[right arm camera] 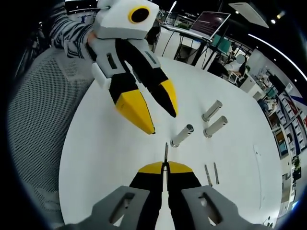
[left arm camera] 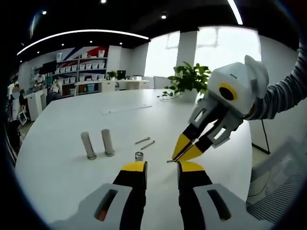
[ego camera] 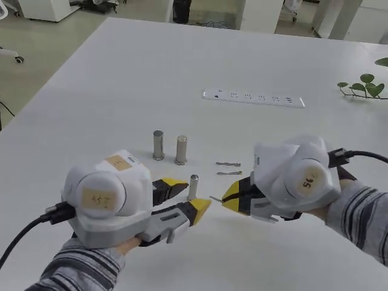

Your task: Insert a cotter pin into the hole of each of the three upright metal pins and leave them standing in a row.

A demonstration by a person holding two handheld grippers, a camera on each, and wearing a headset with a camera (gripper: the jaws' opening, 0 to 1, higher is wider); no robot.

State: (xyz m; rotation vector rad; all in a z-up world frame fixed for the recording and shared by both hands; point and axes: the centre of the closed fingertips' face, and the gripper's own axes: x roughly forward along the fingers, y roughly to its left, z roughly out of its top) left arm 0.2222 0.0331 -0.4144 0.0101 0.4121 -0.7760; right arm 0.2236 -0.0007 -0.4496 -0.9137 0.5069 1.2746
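We see a white counter (ego camera: pixel 182 73), three silver-grey metal pins (ego camera: pixel 158 145), a silvery cotter pin (right arm camera: pixel 166 152), the left gripper (left arm camera: pixel 163 168) and right gripper (right arm camera: pixel 164 166) both white-bodied with black fingers (left arm camera: pixel 132 188) tipped in yellow, sleeves (ego camera: pixel 364 209) striped grey and dark, a white power strip (ego camera: pixel 253 97) and a green-leaved plant (ego camera: pixel 367 88).

Bright overhead light, soft shadows, sharp ctr, fisheye warp at edges.

We note a white table (ego camera: pixel 182 66) | power strip (ego camera: pixel 253 97) at 1 o'clock | leafy sprig (ego camera: pixel 362 86) at 2 o'clock | floor (ego camera: pixel 36 42) at 10 o'clock
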